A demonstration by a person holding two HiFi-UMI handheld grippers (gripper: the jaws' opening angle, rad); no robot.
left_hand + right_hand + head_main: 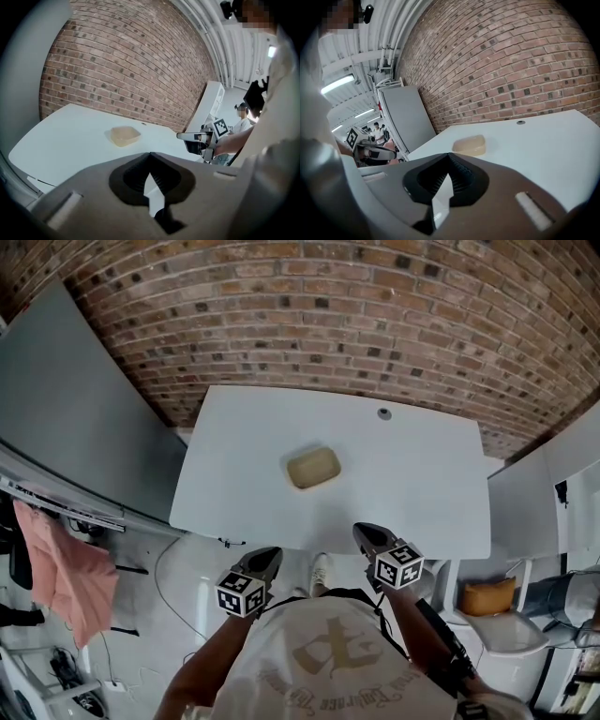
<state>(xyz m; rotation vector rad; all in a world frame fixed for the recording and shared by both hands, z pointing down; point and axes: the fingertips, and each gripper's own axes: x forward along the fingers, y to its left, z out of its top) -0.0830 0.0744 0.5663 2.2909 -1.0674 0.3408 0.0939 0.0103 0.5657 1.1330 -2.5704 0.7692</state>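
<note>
While the left gripper (270,553) and right gripper (362,530) are pinched closed on nothing, the small tan plastic tub (313,467) looks light and bendy; grab its rim.

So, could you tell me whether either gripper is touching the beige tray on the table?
No, the left gripper and right gripper both hang by the table's near edge, well apart from the tray.

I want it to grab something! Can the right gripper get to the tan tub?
Probably yes: the right gripper hangs at the near edge of the table, and nothing lies between it and the tub. Its jaws are shut now.
</note>
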